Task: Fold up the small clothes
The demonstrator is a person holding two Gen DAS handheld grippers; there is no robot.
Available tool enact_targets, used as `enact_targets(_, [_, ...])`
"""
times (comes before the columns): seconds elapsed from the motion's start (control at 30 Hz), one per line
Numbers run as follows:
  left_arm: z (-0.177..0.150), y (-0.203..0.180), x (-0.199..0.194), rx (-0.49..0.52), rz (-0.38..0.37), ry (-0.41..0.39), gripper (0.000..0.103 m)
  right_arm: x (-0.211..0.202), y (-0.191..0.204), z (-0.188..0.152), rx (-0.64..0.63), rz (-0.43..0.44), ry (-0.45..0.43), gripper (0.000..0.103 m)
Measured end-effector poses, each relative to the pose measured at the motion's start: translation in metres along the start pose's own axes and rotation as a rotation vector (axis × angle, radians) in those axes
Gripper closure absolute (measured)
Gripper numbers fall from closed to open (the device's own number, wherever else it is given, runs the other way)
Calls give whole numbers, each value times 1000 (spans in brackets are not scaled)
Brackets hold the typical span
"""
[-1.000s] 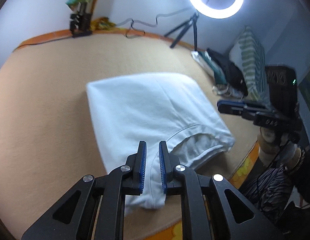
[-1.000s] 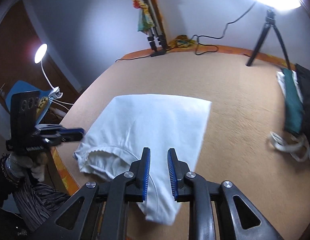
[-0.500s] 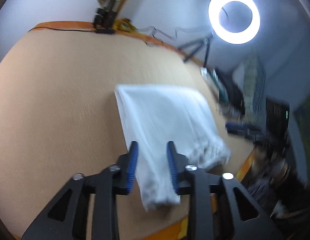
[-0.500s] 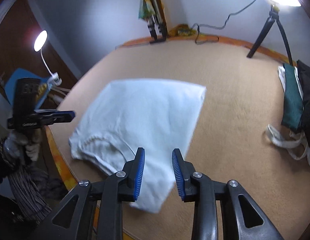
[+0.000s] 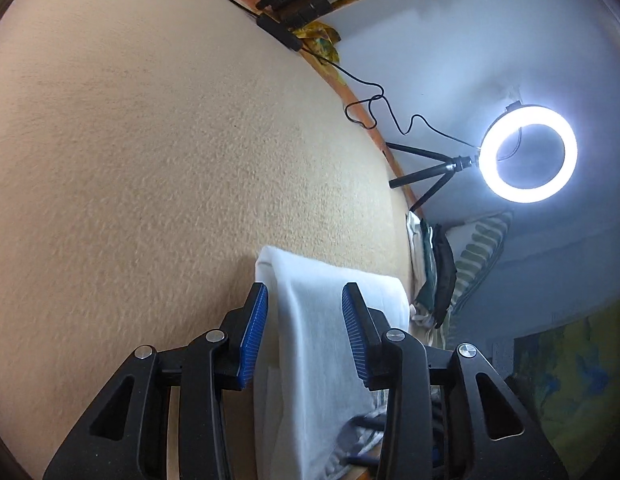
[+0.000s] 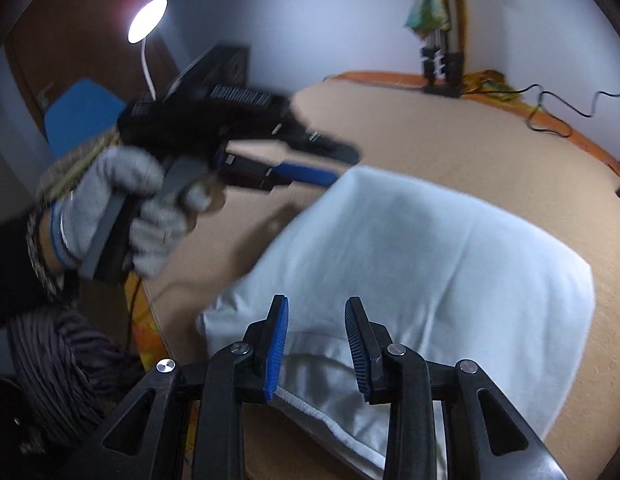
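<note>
both grippers line up on the folded white garment

a tan, nubbly fabric surface (image 5: 158,168) with an orange border fills the room's middle, lit by a white ring light on a small black tripod (image 5: 527,154) at its far edge. the folded white cotton garment (image 6: 409,264) lies near the front edge of the surface, its hemmed opening toward the person.

the left gripper (image 5: 304,334) has just been opening; its blue-padded jaws stand partly apart with the garment's side fold between them, pads not pressing on it. the right gripper (image 6: 315,346) has opened a little too and straddles the hemmed edge, also without a bite. a grey-gloved hand (image 6: 122,208) carries the left tool in from the side, blurred.

to fold cleanly, each jaw pair should probably slide over all layers at matching corners before closing, then lift together so the cloth keeps square. catching only the top layer would likely let the fold spill open.
</note>
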State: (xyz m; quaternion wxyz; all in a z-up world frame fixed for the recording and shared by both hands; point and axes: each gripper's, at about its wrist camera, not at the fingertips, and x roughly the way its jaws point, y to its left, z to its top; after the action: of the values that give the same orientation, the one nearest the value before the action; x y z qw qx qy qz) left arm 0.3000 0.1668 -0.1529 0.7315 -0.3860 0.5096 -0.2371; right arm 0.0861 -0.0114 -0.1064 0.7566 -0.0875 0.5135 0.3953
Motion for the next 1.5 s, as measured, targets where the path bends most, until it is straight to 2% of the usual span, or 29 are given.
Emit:
enact_targets(0.13, [8,3,5,-15,-11,-27,66,8,0,-7,-18,2,27,71])
enact_targets(0.2, [13,3,2,-10,30,-75,66,7,-3,-8,-3,14,27,71])
enact_targets(0.3, [17,-6,-8,47,100,-141,66,4,-7,-9,18,35,30,71])
enact_targets(0.4, [16,-22,-15,114,96,-154,66,-5,-9,-8,23,45,22,72])
enact_targets(0.47, [11,-35,-12,165,69,-130,66,-16,-14,-4,21,13,-18,72])
enact_targets(0.6, [-2,-53,7,276,114,-91,66,-42,-55,8,92,-120,-131,72])
enact_targets(0.67, [-4,-52,17,296,147,-68,66,-46,-81,13,150,-167,-155,71])
enact_targets(0.73, [-5,-45,25,301,198,-57,66,-42,-110,13,234,-168,-149,70])
enact_targets(0.8, [-5,-36,29,290,213,-48,67,-35,-135,8,310,-160,-119,71])
enact_targets(0.87, [-6,-35,23,297,217,-56,67,-31,-156,-2,376,-150,-85,72])
enact_targets(0.93, [-11,-36,12,317,265,-69,67,-38,-172,-11,414,-107,-83,74])
enact_targets(1.07, [-21,-29,-14,285,294,-96,67,-62,-182,-20,420,-152,-92,69])
enact_targets(1.17, [-36,-30,-30,245,279,-96,67,-77,-184,-31,422,-147,-102,68])
enact_targets(1.27, [-56,-34,-42,220,253,-73,66,-80,-186,-34,412,-123,-104,61])
enact_targets(1.33, [-70,-34,-50,176,224,-55,60,-85,-185,-41,413,-77,-110,38])
enact_targets(1.4, [-81,-31,-54,132,198,-50,55,-83,-184,-43,412,-52,-119,32])
enact_targets(1.5, [-98,-24,-56,45,145,-26,55,-77,-189,-43,436,-39,-89,31])
